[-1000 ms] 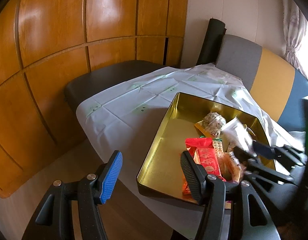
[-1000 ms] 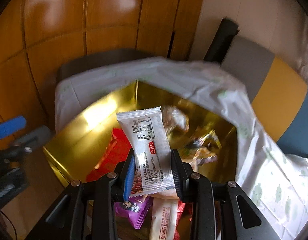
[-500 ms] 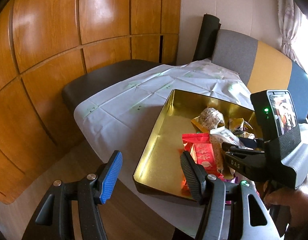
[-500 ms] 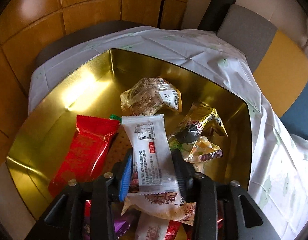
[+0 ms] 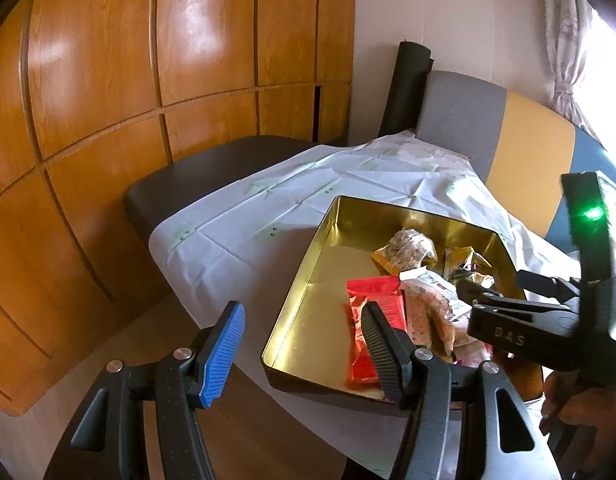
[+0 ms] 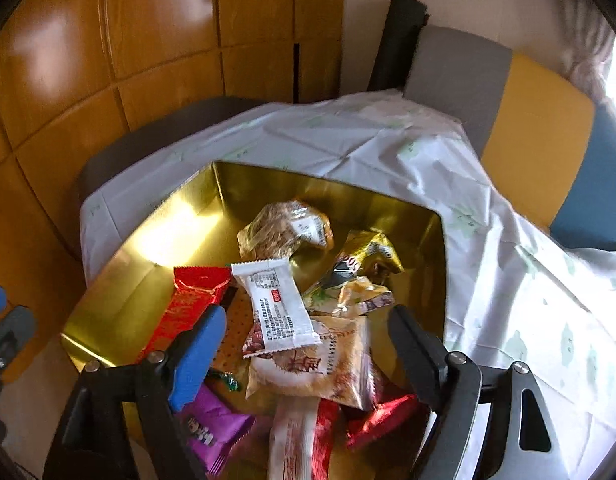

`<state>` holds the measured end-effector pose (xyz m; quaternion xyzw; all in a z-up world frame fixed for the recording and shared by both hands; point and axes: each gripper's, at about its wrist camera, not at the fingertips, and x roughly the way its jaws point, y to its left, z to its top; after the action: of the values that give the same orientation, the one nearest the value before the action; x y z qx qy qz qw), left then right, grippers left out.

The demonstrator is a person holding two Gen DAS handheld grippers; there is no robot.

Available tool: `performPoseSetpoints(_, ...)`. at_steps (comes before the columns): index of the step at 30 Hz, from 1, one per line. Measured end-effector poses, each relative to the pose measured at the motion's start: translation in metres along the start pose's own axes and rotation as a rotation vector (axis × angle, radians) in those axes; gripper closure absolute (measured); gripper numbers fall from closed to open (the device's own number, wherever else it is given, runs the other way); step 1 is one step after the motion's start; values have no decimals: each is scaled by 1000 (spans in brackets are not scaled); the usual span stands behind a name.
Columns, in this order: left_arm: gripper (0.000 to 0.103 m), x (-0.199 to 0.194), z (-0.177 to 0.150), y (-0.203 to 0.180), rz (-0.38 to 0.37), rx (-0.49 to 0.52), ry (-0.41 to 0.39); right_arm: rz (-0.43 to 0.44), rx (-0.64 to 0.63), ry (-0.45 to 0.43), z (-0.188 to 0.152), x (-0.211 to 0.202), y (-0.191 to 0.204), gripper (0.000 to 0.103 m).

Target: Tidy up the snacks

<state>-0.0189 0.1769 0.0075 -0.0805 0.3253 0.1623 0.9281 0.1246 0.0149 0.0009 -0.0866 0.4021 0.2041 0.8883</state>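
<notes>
A gold tin [image 6: 120, 280] [image 5: 319, 276] on the white cloth holds several wrapped snacks. A white snack packet [image 6: 278, 304] [image 5: 431, 300] lies loose on the pile, beside a red packet [image 6: 192, 300] [image 5: 371, 304]. My right gripper [image 6: 304, 350] hangs just above the pile with its jaws opening, well apart from the white packet, touching nothing. In the left wrist view its black body [image 5: 519, 328] shows over the tin's right side. My left gripper [image 5: 300, 344] stands open at the tin's near left corner, nothing between its fingers.
A purple packet [image 6: 212, 428] and other wrappers lie at the tin's near edge. The white cloth [image 5: 268, 216] covers the table; a dark seat [image 5: 212, 172] and a grey, yellow and blue sofa back [image 5: 519, 140] stand beyond it. Wooden wall panels [image 5: 108, 120] rise on the left.
The right gripper carried the white packet down over the tin, spread its jaws and let the packet drop onto the pile. The left gripper stayed in place, open.
</notes>
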Motion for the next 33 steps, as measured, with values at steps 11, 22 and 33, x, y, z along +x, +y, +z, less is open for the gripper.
performPoseSetpoints(11,42,-14,-2,-19,-31,40,-24,-39,44,-95,-24,-50,-16,12)
performPoseSetpoints(22,41,-26,-8,-40,-73,89,-40,-74,135,-86,-57,-62,-39,11)
performPoseSetpoints(33,41,-30,-15,-59,-104,129,-37,-112,186,-124,-70,-80,-56,10)
